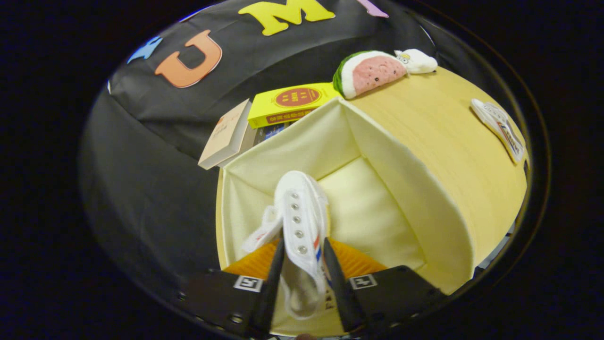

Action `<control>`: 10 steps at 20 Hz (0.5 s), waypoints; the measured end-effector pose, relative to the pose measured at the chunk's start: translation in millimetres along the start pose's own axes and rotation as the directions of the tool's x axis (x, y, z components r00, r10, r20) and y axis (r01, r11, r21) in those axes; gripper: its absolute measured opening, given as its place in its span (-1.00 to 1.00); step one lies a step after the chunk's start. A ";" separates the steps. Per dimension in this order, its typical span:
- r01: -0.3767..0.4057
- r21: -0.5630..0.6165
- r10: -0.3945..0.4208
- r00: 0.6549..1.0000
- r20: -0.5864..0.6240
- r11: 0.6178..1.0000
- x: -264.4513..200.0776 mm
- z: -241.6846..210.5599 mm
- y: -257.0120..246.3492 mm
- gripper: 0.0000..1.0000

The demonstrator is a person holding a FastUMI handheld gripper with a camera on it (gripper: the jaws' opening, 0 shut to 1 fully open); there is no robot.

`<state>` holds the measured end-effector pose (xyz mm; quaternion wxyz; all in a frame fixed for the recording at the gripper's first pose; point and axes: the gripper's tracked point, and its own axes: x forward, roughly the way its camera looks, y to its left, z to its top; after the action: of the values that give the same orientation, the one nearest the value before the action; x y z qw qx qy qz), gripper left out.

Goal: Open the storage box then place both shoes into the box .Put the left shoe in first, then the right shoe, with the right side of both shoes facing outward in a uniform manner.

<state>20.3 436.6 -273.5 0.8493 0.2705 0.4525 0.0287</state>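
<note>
Gripper (303, 264) clamped on a white canvas sneaker (302, 222), both fingers (275, 269) pressing its sides near the eyelet row. Sneaker has metal eyelets, loose white laces and a red-and-blue side stripe; it hangs toe-forward over the open cream fabric storage box (401, 189), whose soft, squared walls and pale floor lie just ahead and below. Beyond the box: yellow paperback book (292, 104) stacked on others, a beige book (226, 137) leaning beside it, and a plush watermelon-slice toy (370, 73) with a small white plush (417, 61) on the smooth light wooden tabletop (448, 137). A second white sneaker (500, 127) lies flat, well apart to the right.
</note>
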 end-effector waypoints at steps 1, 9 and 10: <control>0.007 -0.021 -0.007 1.000 0.009 1.000 -4.2 5.0 -1.3 0.38; -0.007 -0.320 0.064 0.984 0.169 0.947 -61.3 41.9 2.1 0.92; -0.005 -0.352 0.077 0.979 0.191 0.936 -71.2 49.5 0.0 0.92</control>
<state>17.1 394.2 -197.8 0.9244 0.1259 0.3461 0.0988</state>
